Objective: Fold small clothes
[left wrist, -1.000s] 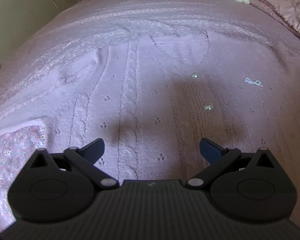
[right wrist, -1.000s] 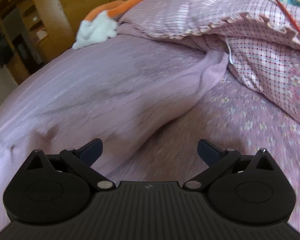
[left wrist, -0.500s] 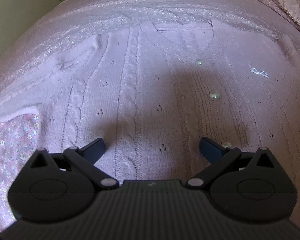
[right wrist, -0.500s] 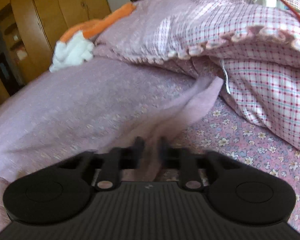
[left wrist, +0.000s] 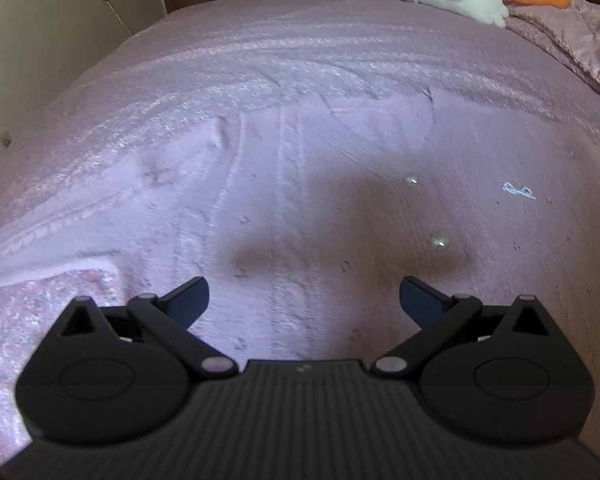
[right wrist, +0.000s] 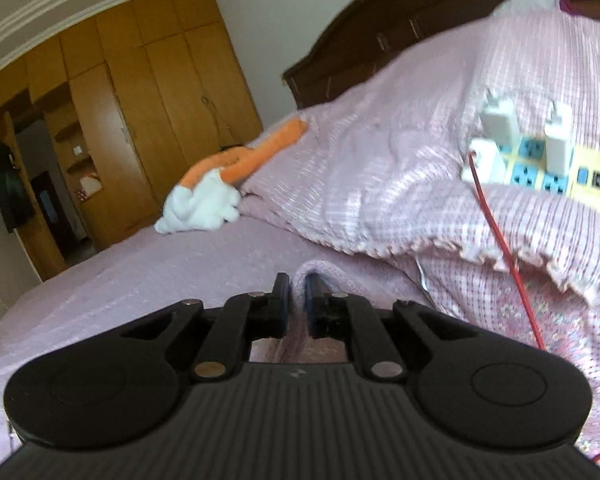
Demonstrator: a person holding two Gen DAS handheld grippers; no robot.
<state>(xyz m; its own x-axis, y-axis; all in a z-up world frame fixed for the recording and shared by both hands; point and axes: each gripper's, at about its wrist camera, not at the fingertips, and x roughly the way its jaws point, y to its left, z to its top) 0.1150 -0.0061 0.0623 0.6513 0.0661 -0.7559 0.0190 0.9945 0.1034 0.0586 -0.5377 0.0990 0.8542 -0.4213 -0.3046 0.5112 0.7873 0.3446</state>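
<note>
My right gripper pinches a fold of the pink sweater.
My left gripper is wide apart above the sweater, holding nothing.

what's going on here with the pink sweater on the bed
A person is folding a pink knit cardigan spread flat on the bed. The right gripper is shut on a pinched-up fold of its fabric. The left gripper hangs open over the garment's front, holding nothing.
</note>
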